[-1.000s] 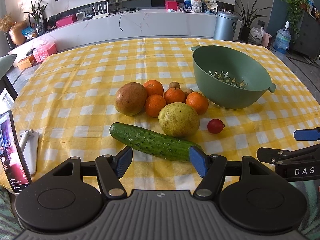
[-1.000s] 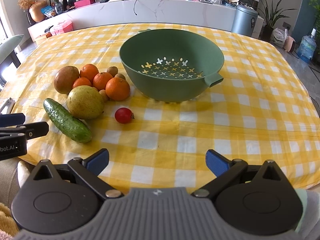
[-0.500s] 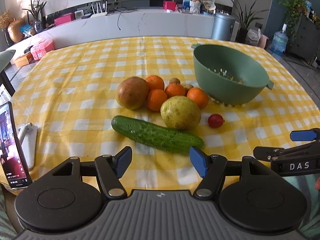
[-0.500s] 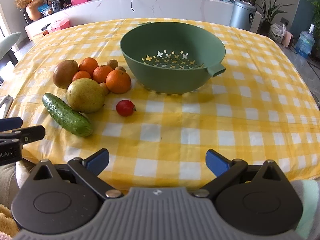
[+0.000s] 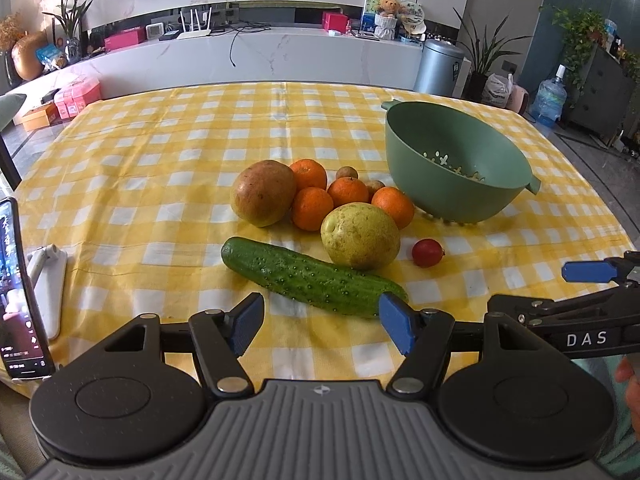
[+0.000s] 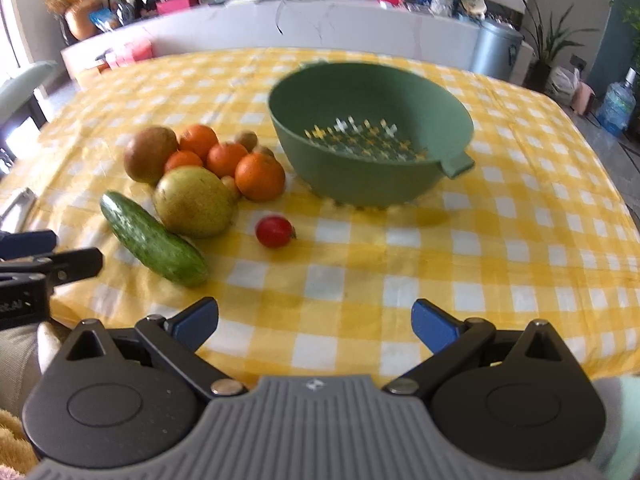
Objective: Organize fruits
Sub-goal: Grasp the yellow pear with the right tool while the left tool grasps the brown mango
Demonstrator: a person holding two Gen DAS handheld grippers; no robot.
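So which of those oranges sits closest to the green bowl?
The orange at the right end of the cluster, beside the yellow-green pear. It lies nearly against the green colander; the other three oranges sit further left, towards the big reddish-brown fruit.

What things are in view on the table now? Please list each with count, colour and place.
colander: 1, green, on the right, nothing in it
oranges: 4, orange, in the pile left of the colander
big fruit: 1, red-brown, left end of the pile
pear: 1, yellow-green, front of the pile
small brown fruits: at least 3, among the oranges
cucumber: 1, green, in front of the pile
tomato: 1, red, alone, right of the pear
cloth: 1, yellow and white check, covers the table
phone: 1, screen lit, left edge
stand: 1, white, beside the phone
left gripper: open, holds nothing, near the cucumber
right gripper: open, holds nothing
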